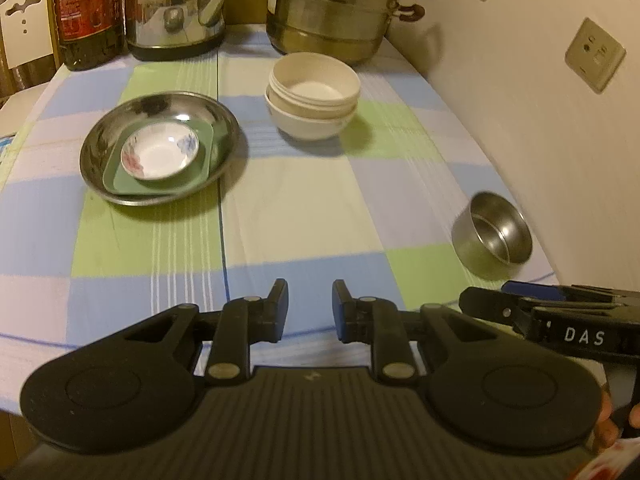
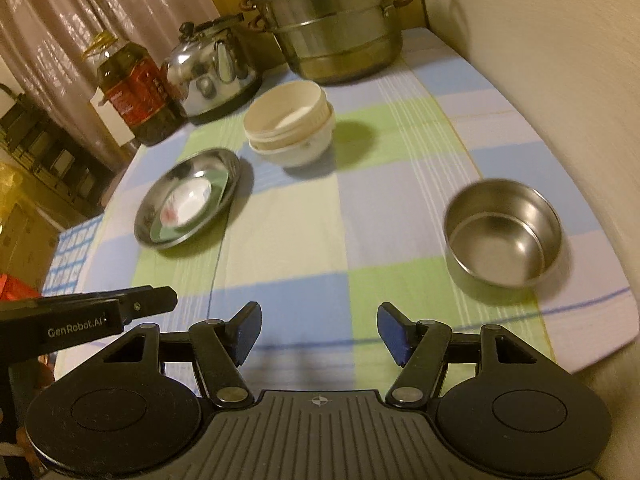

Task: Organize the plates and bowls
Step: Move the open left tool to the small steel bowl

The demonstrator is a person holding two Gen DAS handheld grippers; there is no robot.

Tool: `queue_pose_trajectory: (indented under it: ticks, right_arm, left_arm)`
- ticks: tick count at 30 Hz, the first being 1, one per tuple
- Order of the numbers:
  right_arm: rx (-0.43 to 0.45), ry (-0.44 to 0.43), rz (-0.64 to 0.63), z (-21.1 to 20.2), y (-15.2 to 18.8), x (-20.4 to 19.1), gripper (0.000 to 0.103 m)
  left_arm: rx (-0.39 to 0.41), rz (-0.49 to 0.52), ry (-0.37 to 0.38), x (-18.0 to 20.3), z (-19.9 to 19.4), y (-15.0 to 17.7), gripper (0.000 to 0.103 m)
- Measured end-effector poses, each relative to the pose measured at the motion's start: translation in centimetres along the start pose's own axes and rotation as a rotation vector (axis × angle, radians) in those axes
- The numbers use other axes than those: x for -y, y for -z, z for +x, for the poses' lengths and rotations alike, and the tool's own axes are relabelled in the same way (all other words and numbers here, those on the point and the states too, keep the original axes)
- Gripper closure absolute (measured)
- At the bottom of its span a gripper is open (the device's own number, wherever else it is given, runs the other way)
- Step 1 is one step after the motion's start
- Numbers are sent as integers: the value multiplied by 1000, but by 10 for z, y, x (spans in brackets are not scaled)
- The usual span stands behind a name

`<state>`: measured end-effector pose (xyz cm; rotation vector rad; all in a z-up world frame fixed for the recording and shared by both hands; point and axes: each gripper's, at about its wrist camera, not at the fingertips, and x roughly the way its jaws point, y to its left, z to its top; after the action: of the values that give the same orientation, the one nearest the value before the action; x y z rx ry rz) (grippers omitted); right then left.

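A steel plate [image 1: 100, 152] holds a green square plate [image 1: 120, 184] with a small flowered saucer [image 1: 160, 152] on top; the steel plate also shows in the right wrist view [image 2: 224, 168]. A stack of cream bowls [image 1: 312, 96] stands behind it, also in the right wrist view [image 2: 288, 128]. A small steel bowl [image 1: 492, 236] sits alone near the wall, also in the right wrist view [image 2: 504, 236]. My left gripper [image 1: 310, 308] is open and empty over the near table edge. My right gripper [image 2: 320, 332] is open and empty, short of the steel bowl.
A checked cloth covers the table [image 1: 304, 224]. At the back stand an oil bottle [image 1: 88, 12], a steel kettle [image 1: 176, 8] and a stacked steamer pot [image 1: 332, 12]. The wall [image 1: 520, 100] with sockets runs along the right. Curtains hang at the left [image 2: 60, 20].
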<state>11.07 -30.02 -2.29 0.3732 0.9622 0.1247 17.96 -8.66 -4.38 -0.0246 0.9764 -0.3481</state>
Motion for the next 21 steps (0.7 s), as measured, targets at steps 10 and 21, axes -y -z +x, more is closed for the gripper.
queue_pose_trajectory:
  ticks: [10, 21]
  right_arm:
    - [-24, 19, -8, -19, 25, 15, 39]
    - [-39, 43, 20, -30, 38, 34, 39]
  left_arm:
    - [-18, 19, 16, 25, -5, 22, 83]
    - [-43, 66, 39, 50, -2, 30, 83]
